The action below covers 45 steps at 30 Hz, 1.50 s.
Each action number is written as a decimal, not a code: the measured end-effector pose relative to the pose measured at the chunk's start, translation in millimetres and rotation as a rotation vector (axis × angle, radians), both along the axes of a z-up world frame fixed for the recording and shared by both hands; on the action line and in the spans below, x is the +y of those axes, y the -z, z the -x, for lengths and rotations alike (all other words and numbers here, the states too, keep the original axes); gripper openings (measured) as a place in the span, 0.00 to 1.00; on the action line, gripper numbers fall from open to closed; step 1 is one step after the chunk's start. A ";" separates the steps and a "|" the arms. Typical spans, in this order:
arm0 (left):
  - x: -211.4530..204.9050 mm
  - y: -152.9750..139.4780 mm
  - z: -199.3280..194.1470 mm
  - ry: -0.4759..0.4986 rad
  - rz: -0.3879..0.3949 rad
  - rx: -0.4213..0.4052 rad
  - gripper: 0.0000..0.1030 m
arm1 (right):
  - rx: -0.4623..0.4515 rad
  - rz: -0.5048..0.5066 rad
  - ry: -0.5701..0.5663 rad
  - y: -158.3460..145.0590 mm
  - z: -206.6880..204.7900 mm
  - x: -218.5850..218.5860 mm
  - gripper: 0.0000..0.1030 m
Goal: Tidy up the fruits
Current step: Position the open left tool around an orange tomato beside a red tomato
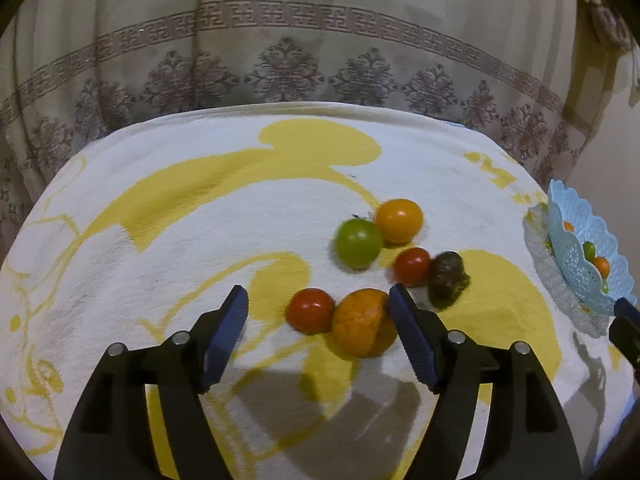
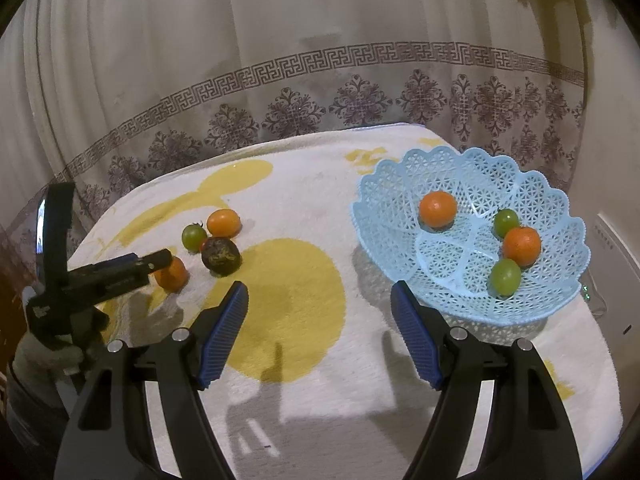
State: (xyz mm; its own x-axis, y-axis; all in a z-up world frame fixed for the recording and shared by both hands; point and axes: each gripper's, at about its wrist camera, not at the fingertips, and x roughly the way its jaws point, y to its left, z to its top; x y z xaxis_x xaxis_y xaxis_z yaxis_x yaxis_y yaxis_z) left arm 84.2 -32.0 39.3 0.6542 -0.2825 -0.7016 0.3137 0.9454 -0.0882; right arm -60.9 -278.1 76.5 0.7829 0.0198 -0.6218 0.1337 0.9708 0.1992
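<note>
The step in hand seemed to be picking the next fruit for the basket [image 2: 472,304], which stood near the right edge of the desk [image 1: 160,248] with four fruits inside. The left gripper [image 1: 318,306] was spread with nothing pinched, over the loose fruits in the middle of the desk: the orange [image 1: 360,322] lay just inside its right finger, perhaps touching it, and a red tomato [image 1: 310,310] lay between the fingers. The right gripper [image 2: 320,300] was also spread and empty, beside the basket; next, the left one would need to centre on one fruit and close gently.
</note>
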 end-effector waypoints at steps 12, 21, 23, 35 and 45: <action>48.5 -3.2 -12.5 -0.134 0.023 0.019 0.71 | 0.023 0.006 -0.041 4.7 -7.9 15.5 0.73; 18.6 7.6 -6.4 -0.021 0.017 0.041 0.56 | 0.045 0.002 -0.068 11.8 -13.4 26.2 0.73; 13.9 11.8 -6.1 -0.003 0.018 0.050 0.49 | 0.047 0.001 -0.071 12.9 -13.6 27.5 0.73; 38.7 4.1 -12.7 -0.127 -0.047 -0.001 0.47 | 0.057 0.000 -0.080 14.9 -13.1 30.2 0.73; 26.9 4.6 -5.0 -0.035 -0.020 0.009 0.46 | 0.069 0.007 -0.106 18.2 -16.3 38.5 0.73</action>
State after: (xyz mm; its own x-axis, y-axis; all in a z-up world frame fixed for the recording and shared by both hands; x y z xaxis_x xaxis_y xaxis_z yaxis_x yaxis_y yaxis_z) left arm 89.3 -5.1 34.6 0.6568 -0.2453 -0.7131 0.2796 0.9574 -0.0718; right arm -44.6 -239.6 58.3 0.7322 0.0957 -0.6743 0.0431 0.9816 0.1861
